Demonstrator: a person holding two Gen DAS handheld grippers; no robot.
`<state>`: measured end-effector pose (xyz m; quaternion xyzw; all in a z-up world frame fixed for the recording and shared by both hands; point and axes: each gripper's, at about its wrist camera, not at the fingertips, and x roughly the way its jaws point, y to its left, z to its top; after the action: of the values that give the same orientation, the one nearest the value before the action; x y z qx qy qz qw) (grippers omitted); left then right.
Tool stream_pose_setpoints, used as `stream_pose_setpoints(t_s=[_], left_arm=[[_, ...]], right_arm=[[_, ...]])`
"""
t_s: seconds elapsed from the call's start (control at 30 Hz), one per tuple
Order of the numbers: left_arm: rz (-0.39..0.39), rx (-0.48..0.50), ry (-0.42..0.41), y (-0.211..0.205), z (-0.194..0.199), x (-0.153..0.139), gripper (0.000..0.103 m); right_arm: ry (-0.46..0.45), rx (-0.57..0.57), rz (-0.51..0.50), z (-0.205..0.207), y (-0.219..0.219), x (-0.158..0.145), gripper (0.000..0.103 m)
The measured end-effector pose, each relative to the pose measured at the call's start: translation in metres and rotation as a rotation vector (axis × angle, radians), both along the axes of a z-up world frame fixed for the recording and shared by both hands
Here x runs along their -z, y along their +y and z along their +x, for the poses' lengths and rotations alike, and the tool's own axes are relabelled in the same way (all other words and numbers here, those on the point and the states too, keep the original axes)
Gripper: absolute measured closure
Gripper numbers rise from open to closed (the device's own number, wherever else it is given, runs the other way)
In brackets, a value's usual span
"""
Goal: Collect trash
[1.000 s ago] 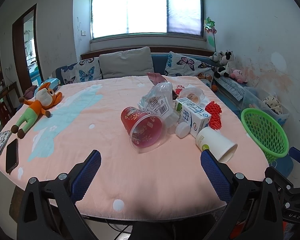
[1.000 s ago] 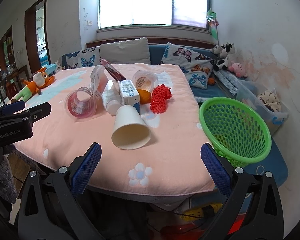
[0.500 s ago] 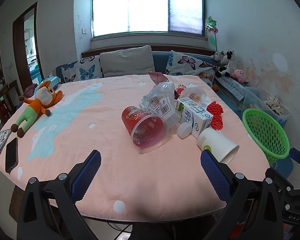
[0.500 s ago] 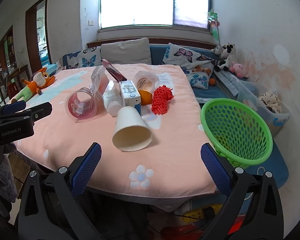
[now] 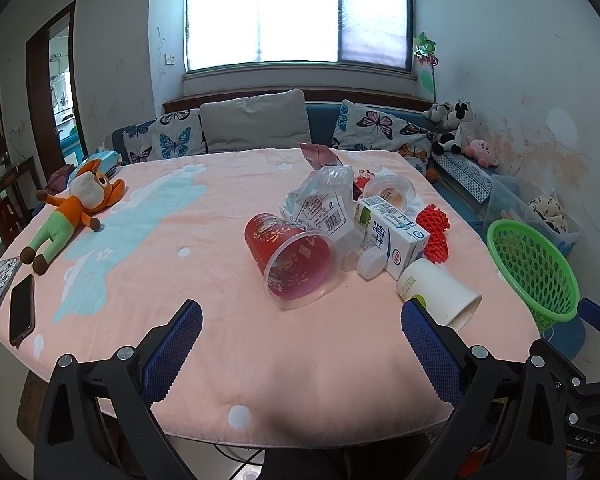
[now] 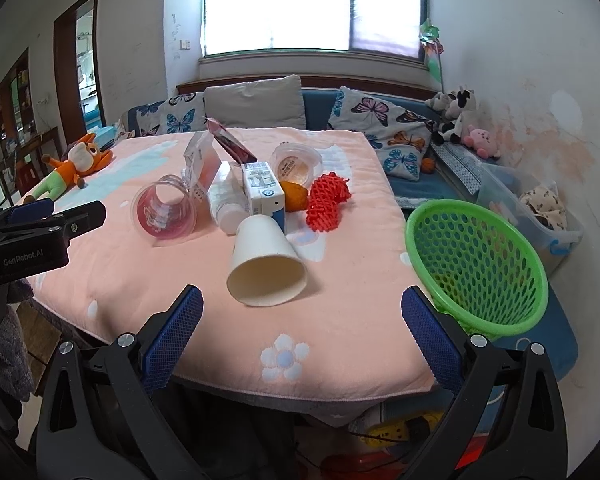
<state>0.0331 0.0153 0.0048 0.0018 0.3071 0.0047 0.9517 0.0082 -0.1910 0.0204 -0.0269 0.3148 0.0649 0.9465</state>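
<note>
Room: white-walled, bright window, blue sofa (image 6: 320, 110) with butterfly cushions behind the surface.
Surface: table under a pink cloth with white flowers (image 5: 204, 280); trash heaped right of centre.
Trash pile: red clear plastic cup (image 5: 294, 262) on its side, mouth toward the left camera; crumpled clear plastic bag with a barcode label (image 5: 324, 200) just behind it, touching; white and blue milk carton (image 6: 262, 192) lying beside; white paper cup (image 6: 265, 266) on its side at the near edge of the heap, mouth toward the right camera; red foam fruit net (image 6: 326, 200) right of the carton; clear round lidded tub (image 6: 296, 162) farther back.
Basket: green plastic mesh basket (image 6: 476, 264) off the right edge of the surface, tilted.
Other: orange plush toy (image 5: 74, 210) and black phone (image 5: 21, 310) far left, well apart from the trash.
Left gripper (image 5: 300, 344): jaws wide apart, holding nothing, near edge of cloth.
Right gripper (image 6: 302, 330): jaws wide apart, empty, paper cup just ahead between them.
</note>
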Motion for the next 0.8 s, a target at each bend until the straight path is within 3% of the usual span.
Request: stream_pose_setpoints(t_s=[0.8], left_arm=[[-0.005,-0.027,0.058,0.014,0.036,-0.003,0.006]], right_arm=[[0.029,-0.05,-0.008,0.04,0.007,0.001,0.004]])
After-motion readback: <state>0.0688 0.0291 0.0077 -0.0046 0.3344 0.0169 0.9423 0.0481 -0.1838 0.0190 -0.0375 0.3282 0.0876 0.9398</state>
